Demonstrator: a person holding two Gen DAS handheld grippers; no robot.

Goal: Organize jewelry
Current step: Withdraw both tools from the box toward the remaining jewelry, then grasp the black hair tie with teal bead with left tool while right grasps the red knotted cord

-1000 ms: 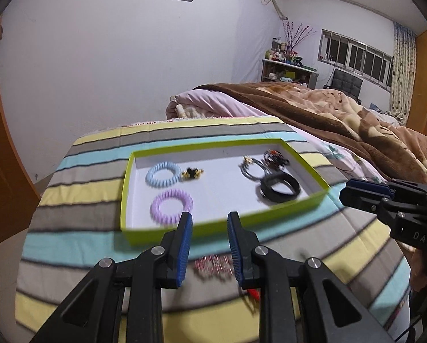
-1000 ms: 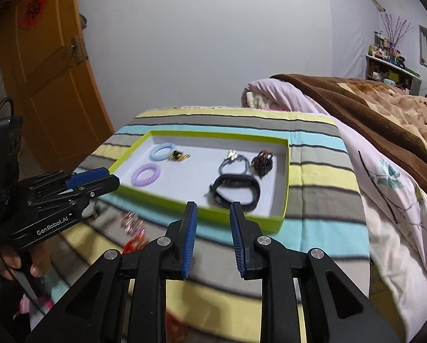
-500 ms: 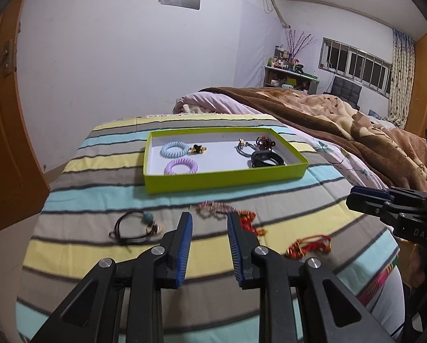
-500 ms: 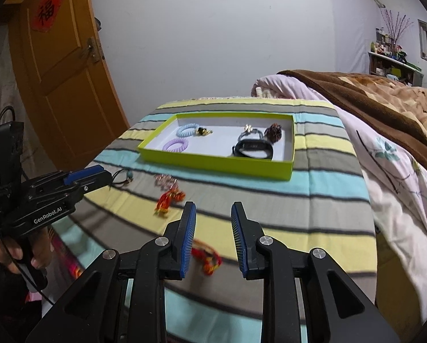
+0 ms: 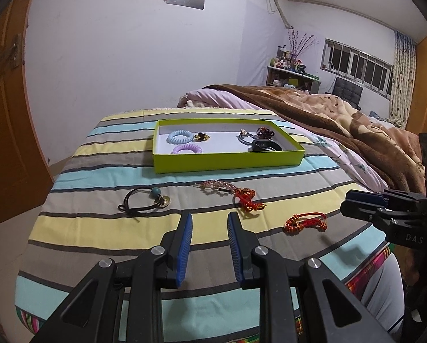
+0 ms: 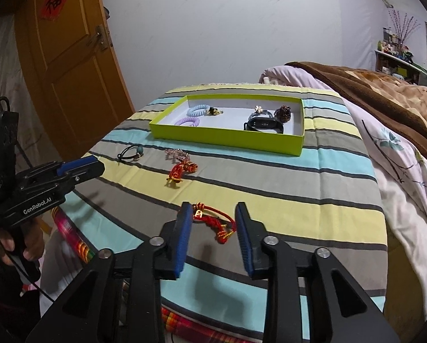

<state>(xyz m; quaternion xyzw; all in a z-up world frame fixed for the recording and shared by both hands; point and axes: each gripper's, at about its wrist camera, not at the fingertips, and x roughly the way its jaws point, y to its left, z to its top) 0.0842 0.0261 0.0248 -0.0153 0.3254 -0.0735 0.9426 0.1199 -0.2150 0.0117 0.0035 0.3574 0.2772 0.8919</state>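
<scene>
Left gripper [image 5: 209, 220]: blue-padded jaws parted by a moderate gap, nothing between them, held above the striped bedspread [image 5: 99, 228]. Ahead and slightly left of its tips lies a black cord bracelet with a teal bead and brass charm [image 5: 144, 200]. Ahead and slightly right, a pink beaded strand [image 5: 217, 185] meets a red knotted cord bracelet [image 5: 247, 200]. Farther ahead sits the lime-green shallow cardboard tray [image 5: 227, 163].

Right gripper [image 6: 213, 217]: jaws parted a little wider. A second red braided cord bracelet with a gold charm [image 6: 213, 218] lies on the bedspread [image 6: 299, 200] in the gap between the fingers; whether either pad touches it cannot be told. It is not clamped.

Tray [image 6: 227, 140] contents, well ahead of both grippers: pale blue coil hair tie [image 5: 180, 136], lilac coil hair tie [image 5: 187, 150], small black-and-gold charm [image 5: 202, 136], grey band with a flower ornament [image 6: 260, 112], dark red beaded piece [image 6: 283, 113], black fitness band [image 6: 264, 125].

View differences: the left wrist view shows the second red bracelet [image 5: 306, 223] free on the cloth, beside the right gripper [image 5: 365, 204] at frame right. The right wrist view alone shows the person's left hand [image 6: 16, 245] on the left gripper's [image 6: 81, 167] handle, and the orange wooden door [image 6: 70, 65].
</scene>
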